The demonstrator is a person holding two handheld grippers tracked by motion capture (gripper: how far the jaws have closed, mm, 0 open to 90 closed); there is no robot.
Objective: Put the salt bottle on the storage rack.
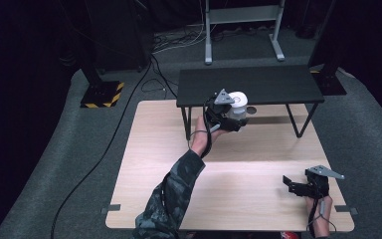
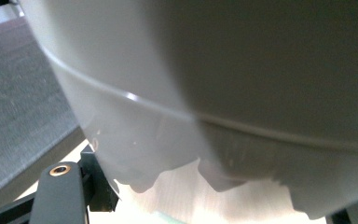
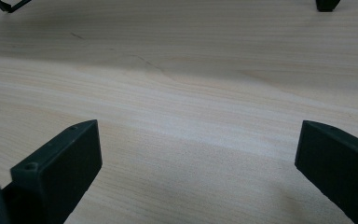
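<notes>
Dark room, grey carpet, cables trailing on the floor; pale wooden counter (image 1: 258,149) carrying a low black shelf (image 1: 248,84) at its far edge. Left gripper (image 1: 236,117) clamped on a white cup (image 1: 238,102), held aloft just at the shelf's front edge. Right gripper (image 1: 291,183) idle, jaws wide apart, low over bare wood near the front right corner. Advisable: keep cup upright, clear the shelf lip, lower squarely before release.

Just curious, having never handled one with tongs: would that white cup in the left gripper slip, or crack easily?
The white cup looks smooth and glossy in the left gripper view, so probably slippery. Its wall seems stiff; likely plastic or ceramic, possibly brittle. The left gripper holds it off the wooden table, suggesting it's light.
</notes>
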